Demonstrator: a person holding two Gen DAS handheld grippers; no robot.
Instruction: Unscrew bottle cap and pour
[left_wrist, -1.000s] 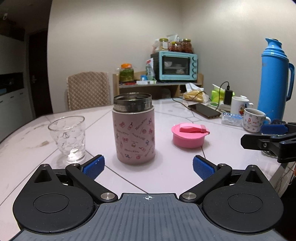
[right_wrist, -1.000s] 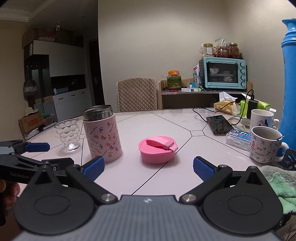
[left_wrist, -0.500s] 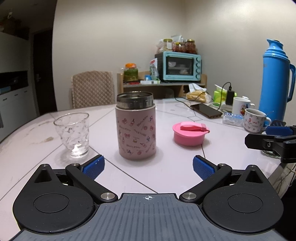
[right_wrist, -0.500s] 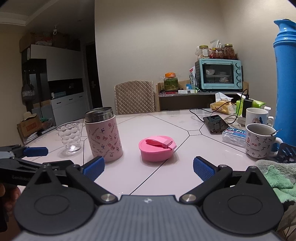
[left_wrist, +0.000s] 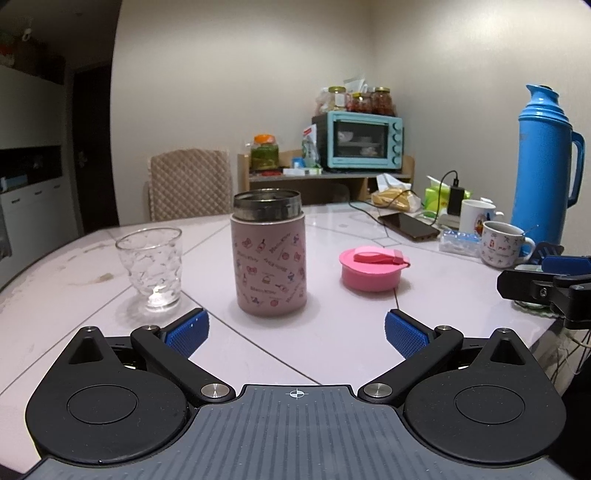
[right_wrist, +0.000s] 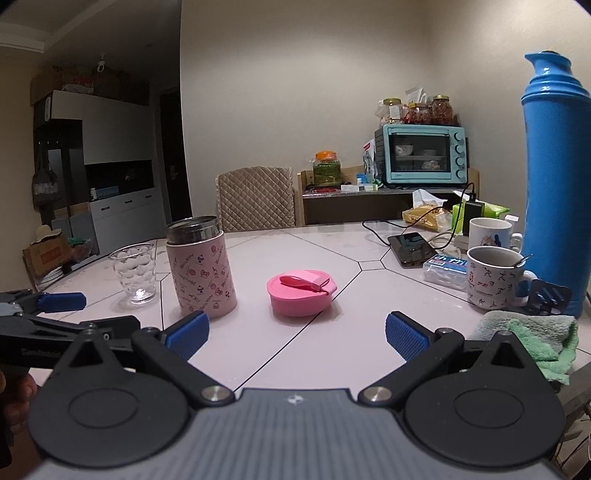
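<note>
A pink patterned bottle (left_wrist: 270, 258) with a bare steel rim stands uncapped on the white table (left_wrist: 325, 325). Its pink cap (left_wrist: 371, 268) lies on the table to its right. A clear glass (left_wrist: 151, 266) stands to its left. My left gripper (left_wrist: 295, 332) is open and empty, just in front of the bottle. My right gripper (right_wrist: 297, 332) is open and empty, short of the cap (right_wrist: 301, 291), with the bottle (right_wrist: 201, 266) and the glass (right_wrist: 135, 273) to its left. Each gripper shows at the edge of the other's view.
A tall blue thermos (right_wrist: 557, 184), two mugs (right_wrist: 493, 282), a phone (right_wrist: 412, 249) with cable and a tissue pack stand at the right. A green cloth (right_wrist: 532, 338) lies at the right edge. A chair (left_wrist: 190, 188) and a shelf with a teal oven (left_wrist: 364, 142) are behind.
Both grippers have drawn back slightly and tilted up, so the bottle, cap and glass sit a little farther off. Jaws stay open; nothing on the table moved.
</note>
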